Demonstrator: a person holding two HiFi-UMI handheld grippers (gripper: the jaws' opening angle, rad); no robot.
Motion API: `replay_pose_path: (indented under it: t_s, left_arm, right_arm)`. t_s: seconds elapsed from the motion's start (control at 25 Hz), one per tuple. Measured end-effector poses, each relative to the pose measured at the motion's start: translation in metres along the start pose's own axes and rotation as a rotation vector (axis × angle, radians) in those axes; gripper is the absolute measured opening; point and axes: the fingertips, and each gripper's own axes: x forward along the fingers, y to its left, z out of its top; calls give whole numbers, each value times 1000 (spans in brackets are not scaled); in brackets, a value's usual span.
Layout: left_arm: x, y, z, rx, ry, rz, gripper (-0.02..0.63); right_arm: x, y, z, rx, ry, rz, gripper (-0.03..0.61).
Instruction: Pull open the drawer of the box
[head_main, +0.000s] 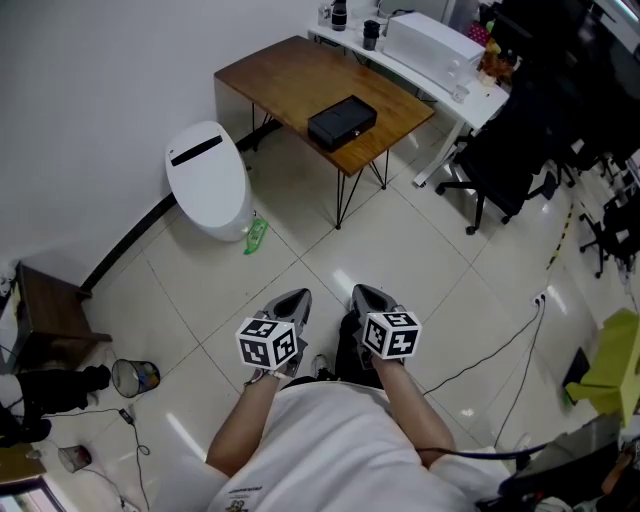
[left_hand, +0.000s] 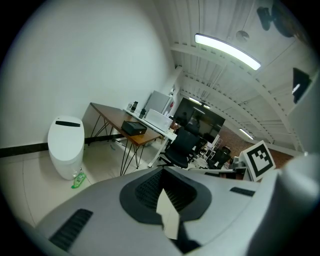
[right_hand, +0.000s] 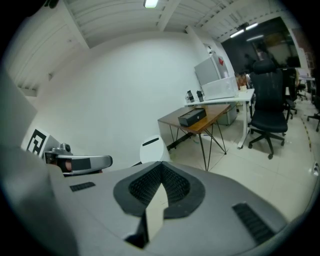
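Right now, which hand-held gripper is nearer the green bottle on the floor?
Left. The left hand-held gripper is short of the green bottle, slightly to its right; the right hand-held gripper is farther right.

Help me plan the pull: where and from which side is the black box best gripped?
Likely the black box by its low wall facing the near edge of the wooden table, approached level from there: it lies flat by that edge. No drawer pull is discernible.

Black box (head_main: 342, 121), brown wood-grain table (head_main: 280, 75), white bin (head_main: 207, 185) with a black stripe, green bottle (head_main: 255, 236), pale tiled floor (head_main: 420, 260), grey left gripper (head_main: 293, 299) and right gripper (head_main: 366, 295) with black-and-white marker cubes, black chair (head_main: 505, 160)
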Motion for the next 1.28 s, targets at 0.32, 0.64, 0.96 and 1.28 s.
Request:
replay_pose_path:
  t_s: [0.32, 0.64, 0.96, 1.28]
  left_arm:
    - [46, 9, 30, 26, 2, 18, 2]
    - [93, 22, 77, 28, -11, 31, 2]
    - [143, 38, 109, 23, -12, 48, 2]
    - [197, 46, 142, 9, -10, 58, 2]
  right_arm:
    - [38, -25, 43, -4, -16, 33, -14]
    - [79, -53, 86, -6, -5, 55, -14]
    - [123, -83, 124, -6, 2, 88, -14]
    - [162, -116, 169, -33, 12, 113, -14]
